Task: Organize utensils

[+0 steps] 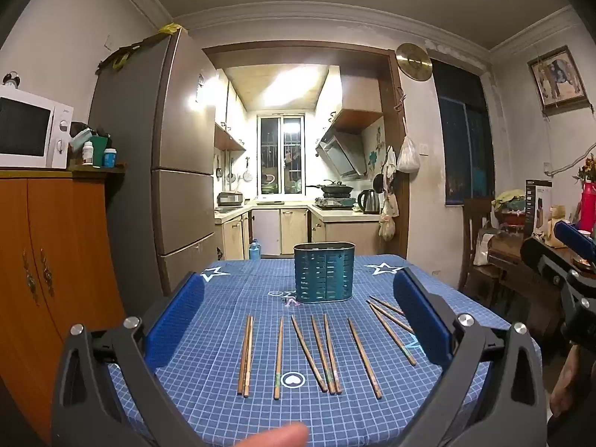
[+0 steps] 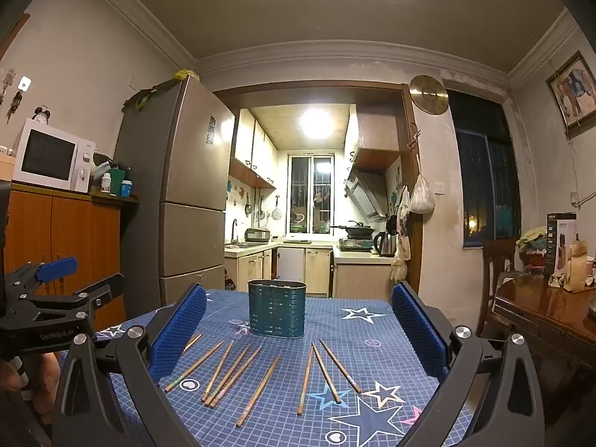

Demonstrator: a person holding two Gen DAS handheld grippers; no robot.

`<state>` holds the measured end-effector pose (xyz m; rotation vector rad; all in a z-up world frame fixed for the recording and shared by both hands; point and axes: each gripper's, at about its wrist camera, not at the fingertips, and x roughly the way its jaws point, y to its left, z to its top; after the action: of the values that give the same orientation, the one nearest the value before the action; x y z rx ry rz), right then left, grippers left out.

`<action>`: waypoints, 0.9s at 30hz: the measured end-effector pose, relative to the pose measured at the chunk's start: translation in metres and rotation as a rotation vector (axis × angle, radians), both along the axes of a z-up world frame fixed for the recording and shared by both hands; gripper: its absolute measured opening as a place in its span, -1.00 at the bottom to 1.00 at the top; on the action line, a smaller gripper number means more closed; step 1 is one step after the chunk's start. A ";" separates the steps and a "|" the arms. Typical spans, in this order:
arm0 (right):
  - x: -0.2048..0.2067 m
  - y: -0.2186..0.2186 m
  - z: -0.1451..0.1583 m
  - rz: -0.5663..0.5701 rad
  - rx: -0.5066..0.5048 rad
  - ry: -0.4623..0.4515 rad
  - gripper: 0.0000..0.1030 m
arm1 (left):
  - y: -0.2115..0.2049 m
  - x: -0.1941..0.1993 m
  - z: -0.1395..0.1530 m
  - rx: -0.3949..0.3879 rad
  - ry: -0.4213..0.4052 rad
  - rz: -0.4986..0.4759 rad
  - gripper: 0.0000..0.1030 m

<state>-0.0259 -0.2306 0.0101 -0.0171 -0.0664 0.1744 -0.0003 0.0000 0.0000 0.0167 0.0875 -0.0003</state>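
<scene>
While both hover over table, left gripper (image 1: 298, 320) and right gripper (image 2: 298, 329) gape wide, holding nothing; wooden chopsticks (image 1: 320, 354) scattered flat on blue star tablecloth (image 2: 372, 335) between fingers, teal slotted holder (image 1: 324, 273) upright just beyond

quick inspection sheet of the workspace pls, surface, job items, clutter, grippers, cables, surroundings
surface: table under a blue grid cloth with stars.
job's things: teal holder upright at the far middle, nothing seen sticking out of it; wooden chopsticks lie loose in front of it, some in pairs, three fanned out on the right.
clutter: nothing seen on the cloth besides these.
grippers: left gripper and right gripper both open, above the near edge, holding nothing.
cables: nothing seen on the table.
surroundings: fridge, microwave on an orange cabinet at left, lit kitchen behind, wooden side table with boxes at right.
</scene>
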 end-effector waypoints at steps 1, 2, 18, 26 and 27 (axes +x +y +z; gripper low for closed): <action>0.000 0.000 0.000 0.000 0.002 0.003 0.94 | 0.000 0.000 0.000 -0.001 -0.001 0.000 0.90; 0.000 0.000 0.000 0.000 0.001 0.001 0.94 | 0.001 0.000 0.000 -0.002 -0.001 0.001 0.90; 0.003 0.001 0.000 0.015 0.003 0.015 0.94 | 0.001 0.011 -0.005 0.008 0.007 -0.003 0.90; 0.014 0.002 -0.002 0.016 0.004 0.013 0.94 | 0.002 0.012 -0.005 0.015 0.009 0.016 0.90; 0.015 0.004 -0.003 0.015 0.005 0.012 0.94 | 0.001 0.012 -0.005 0.016 0.009 0.017 0.90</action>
<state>-0.0113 -0.2265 0.0073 -0.0105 -0.0547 0.1896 0.0114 0.0014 -0.0046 0.0319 0.0969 0.0175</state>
